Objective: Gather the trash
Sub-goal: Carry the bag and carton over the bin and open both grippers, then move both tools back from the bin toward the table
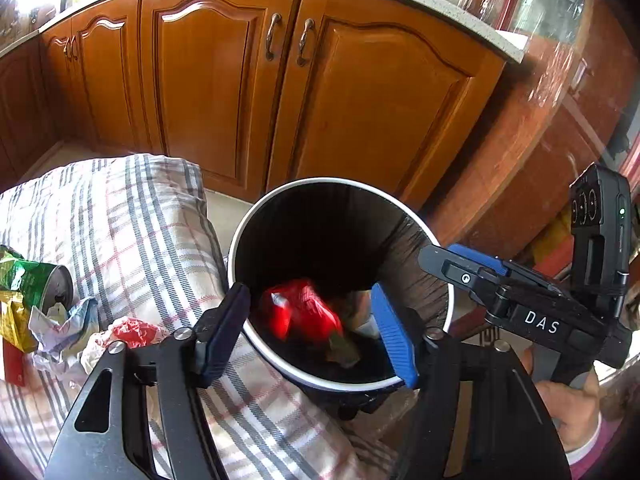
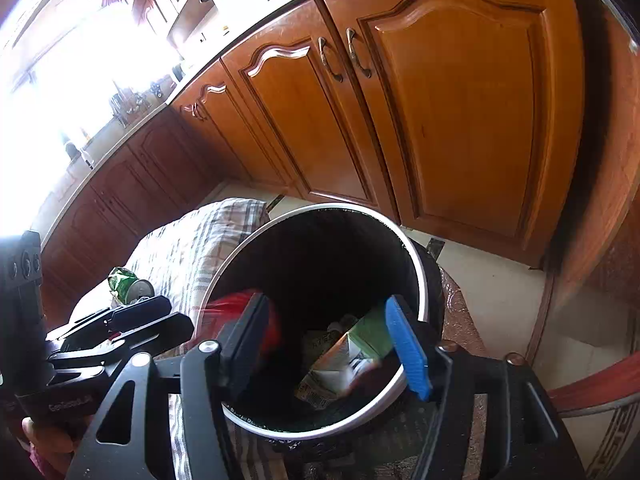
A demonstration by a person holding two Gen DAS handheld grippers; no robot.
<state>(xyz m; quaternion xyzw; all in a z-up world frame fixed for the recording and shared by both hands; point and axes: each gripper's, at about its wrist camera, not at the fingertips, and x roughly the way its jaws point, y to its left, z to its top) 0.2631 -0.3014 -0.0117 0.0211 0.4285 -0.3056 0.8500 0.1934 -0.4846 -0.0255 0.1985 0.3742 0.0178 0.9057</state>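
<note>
Trash sits in two places: some inside a round black bin with a white rim (image 1: 240, 248), some on a plaid grey, white and pink cloth (image 1: 140, 220) just beside it.

From the left wrist camera, the left gripper (image 1: 310, 332) hangs over the bin mouth, its fingers spread apart and gripping nothing. A blurred red plastic wrapper (image 1: 300, 312) shows between them, down inside the bin. On the cloth lie a crushed green drink can (image 1: 40, 280), a yellow packet (image 1: 16, 328), crumpled white paper (image 1: 60, 328) and a scrap of red plastic (image 1: 134, 330). The right gripper (image 1: 460, 264) reaches in from the right; its fingers look apart.

From the right wrist camera, the right gripper (image 2: 332, 344) is released wide above the bin (image 2: 418, 264). Inside are a pale green carton (image 2: 368, 336) and printed paper (image 2: 324, 384); the red wrapper (image 2: 236, 304) shows at the left rim. Orange-brown wooden cabinet doors (image 2: 460, 120) stand behind.
</note>
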